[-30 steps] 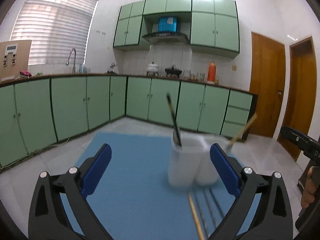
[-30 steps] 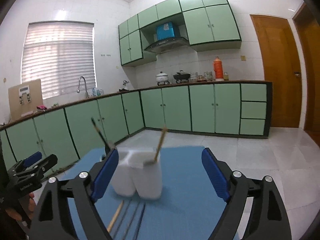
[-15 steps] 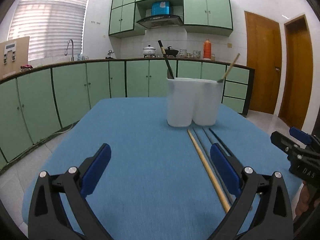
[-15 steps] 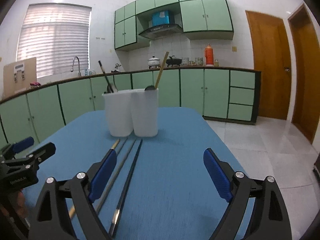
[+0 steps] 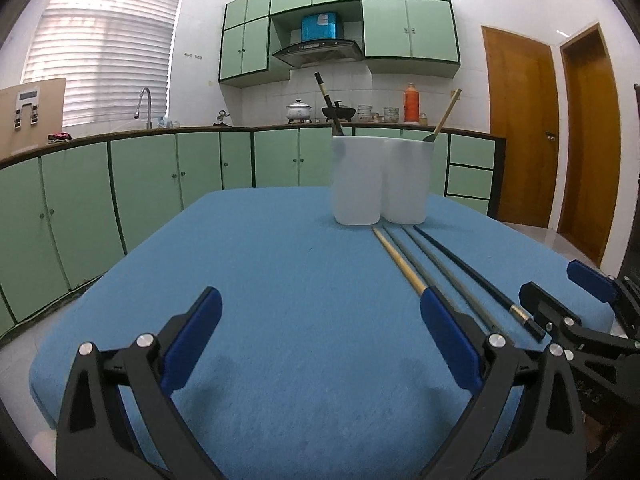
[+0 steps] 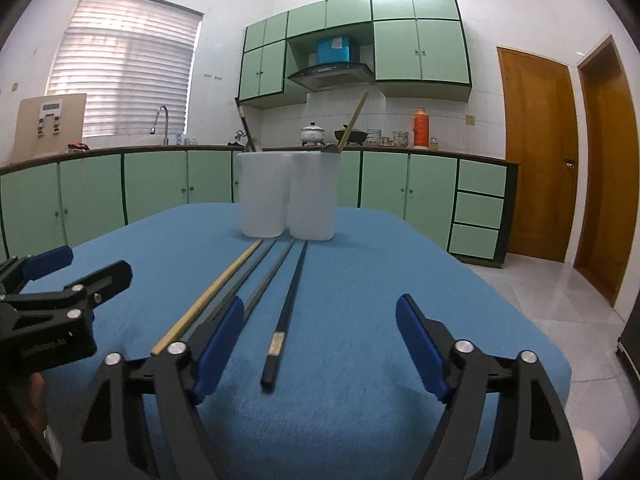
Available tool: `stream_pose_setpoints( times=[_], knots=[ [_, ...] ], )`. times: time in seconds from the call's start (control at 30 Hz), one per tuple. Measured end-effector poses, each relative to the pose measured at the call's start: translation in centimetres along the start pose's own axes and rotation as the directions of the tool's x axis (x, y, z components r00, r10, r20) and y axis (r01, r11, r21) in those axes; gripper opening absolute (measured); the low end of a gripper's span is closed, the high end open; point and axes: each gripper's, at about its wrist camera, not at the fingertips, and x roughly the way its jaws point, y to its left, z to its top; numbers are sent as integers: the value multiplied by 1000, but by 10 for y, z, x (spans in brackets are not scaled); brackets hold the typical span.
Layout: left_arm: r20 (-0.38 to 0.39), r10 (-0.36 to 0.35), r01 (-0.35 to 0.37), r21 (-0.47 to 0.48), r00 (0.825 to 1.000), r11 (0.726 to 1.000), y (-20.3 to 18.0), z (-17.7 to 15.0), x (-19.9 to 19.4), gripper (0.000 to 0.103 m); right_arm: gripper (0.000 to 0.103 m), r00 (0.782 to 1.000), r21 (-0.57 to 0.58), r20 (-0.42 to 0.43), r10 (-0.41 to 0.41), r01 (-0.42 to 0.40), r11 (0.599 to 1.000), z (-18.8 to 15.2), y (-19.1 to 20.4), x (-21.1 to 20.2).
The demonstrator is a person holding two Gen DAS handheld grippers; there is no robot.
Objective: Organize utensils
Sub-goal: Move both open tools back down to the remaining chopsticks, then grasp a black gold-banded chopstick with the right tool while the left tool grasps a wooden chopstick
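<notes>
A white two-cup holder [image 5: 380, 180] [image 6: 286, 196] stands at the far side of the blue table [image 5: 280, 300]. A black-handled utensil [image 5: 328, 104] leans in its left cup, a wooden-handled one [image 5: 446, 114] in its right. In front lie a wooden chopstick [image 5: 396, 258] [image 6: 208, 296], two grey metal chopsticks [image 5: 432, 258] [image 6: 260, 272] and a black chopstick [image 5: 472, 276] [image 6: 290, 300]. My left gripper [image 5: 320, 340] is open and empty, low over the near table. My right gripper [image 6: 320, 344] is open, its jaws either side of the black chopstick's near end.
Green cabinets [image 5: 140, 184] with a counter, sink tap [image 5: 144, 104] and pots run along the back wall. Two wooden doors [image 5: 520, 132] stand at right. Each gripper shows in the other's view, the right one [image 5: 580, 312] and the left one [image 6: 52, 296].
Both grippers have dropped low and pulled back toward the table's near edge. The holder now looks farther off and the chopsticks lie in full view.
</notes>
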Motion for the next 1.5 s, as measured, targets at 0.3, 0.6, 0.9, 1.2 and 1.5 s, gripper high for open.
stream_pose_setpoints(
  times=[0.3, 0.6, 0.9, 1.2, 1.5],
  knots=[
    [-2, 0, 0, -15, 1000, 1000, 5, -3, -1, 96, 43, 1000, 3, 1, -11, 11, 1000, -14, 5, 0],
    [-5, -6, 5, -22, 1000, 1000, 5, -4, -2, 96, 26, 1000, 2, -13, -26, 26, 1000, -24, 12, 0],
    [-9, -8, 8, -31, 1000, 1000, 3, -5, -3, 96, 17, 999, -2, 17, -42, 42, 999, -30, 14, -3],
    [-16, -11, 10, -37, 1000, 999, -2, -9, -6, 96, 7, 1000, 9, 19, -14, 14, 1000, -29, 12, -8],
    [-24, -35, 34, -28, 999, 999, -21, -15, -10, 96, 7, 996, 90, 31, -90, 87, 992, -24, -14, -18]
  ],
)
